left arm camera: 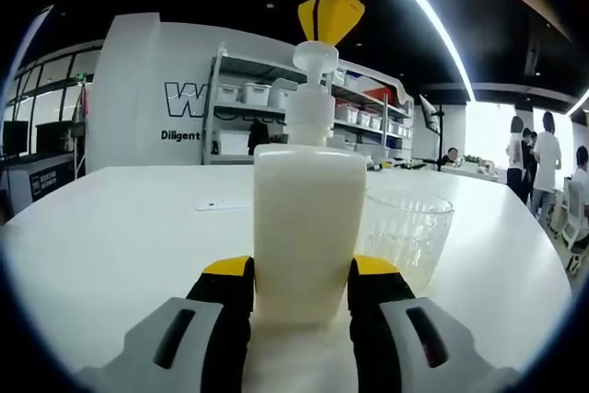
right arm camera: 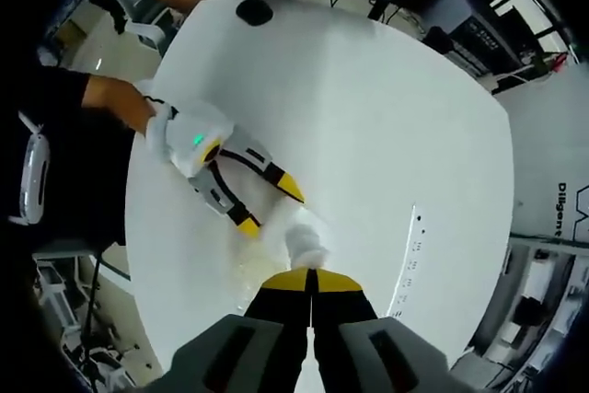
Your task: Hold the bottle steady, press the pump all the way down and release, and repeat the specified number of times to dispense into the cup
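Note:
A cream-white pump bottle (left arm camera: 308,227) stands upright on the white table (left arm camera: 120,246), and my left gripper (left arm camera: 302,273) is shut on its lower body, one yellow-tipped jaw on each side. A clear plastic cup (left arm camera: 409,227) stands just right of the bottle, under the spout side. My right gripper (left arm camera: 331,11) comes down from above with its jaws shut, its yellow tips resting on the pump head (left arm camera: 316,54), which looks raised. In the right gripper view, my right gripper (right arm camera: 310,281) is shut directly over the white pump head (right arm camera: 304,244), and the left gripper (right arm camera: 269,207) reaches in from the left.
A flat white strip (left arm camera: 221,204) lies on the table behind the bottle, seen also as the strip (right arm camera: 405,264). A black round object (right arm camera: 253,11) sits near the far edge by a person. Shelves with bins (left arm camera: 276,98) and people (left arm camera: 543,163) stand beyond the table.

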A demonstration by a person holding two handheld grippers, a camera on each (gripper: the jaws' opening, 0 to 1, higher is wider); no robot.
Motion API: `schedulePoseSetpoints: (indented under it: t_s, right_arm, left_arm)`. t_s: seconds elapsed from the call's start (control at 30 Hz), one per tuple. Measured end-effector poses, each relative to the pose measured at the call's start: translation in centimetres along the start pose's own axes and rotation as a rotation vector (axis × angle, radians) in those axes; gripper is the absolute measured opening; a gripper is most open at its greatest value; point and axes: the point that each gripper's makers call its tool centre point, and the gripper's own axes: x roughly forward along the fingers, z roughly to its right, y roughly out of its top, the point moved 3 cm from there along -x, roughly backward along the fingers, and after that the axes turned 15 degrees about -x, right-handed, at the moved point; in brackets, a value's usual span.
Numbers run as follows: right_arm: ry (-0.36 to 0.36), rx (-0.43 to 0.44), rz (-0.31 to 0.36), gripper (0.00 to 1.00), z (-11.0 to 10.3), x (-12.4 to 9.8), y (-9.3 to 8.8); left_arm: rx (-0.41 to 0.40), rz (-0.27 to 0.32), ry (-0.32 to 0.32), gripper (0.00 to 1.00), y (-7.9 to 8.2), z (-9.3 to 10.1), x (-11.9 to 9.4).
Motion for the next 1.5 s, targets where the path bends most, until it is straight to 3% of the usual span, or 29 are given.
schedulePoseSetpoints:
  t_s: [0.33, 0.67, 1.07, 1.5]
  right_arm:
    - [-0.007, 0.005, -0.041, 0.00, -0.23, 0.52, 0.25]
    - [-0.009, 0.013, -0.030, 0.00, -0.30, 0.58, 0.16]
    - [0.000, -0.002, -0.089, 0.00, -0.42, 0.58, 0.56]
    - [-0.002, 0.011, -0.066, 0.00, -0.27, 0.60, 0.43]
  left_arm:
    - [0.004, -0.001, 0.002, 0.39, -0.04, -0.06, 0.03]
    - [0.015, -0.003, 0.007, 0.39, -0.10, -0.09, 0.04]
    - [0.017, -0.004, 0.007, 0.38, -0.13, -0.05, 0.13]
    - [0.013, -0.005, 0.004, 0.38, 0.01, -0.19, 0.25]
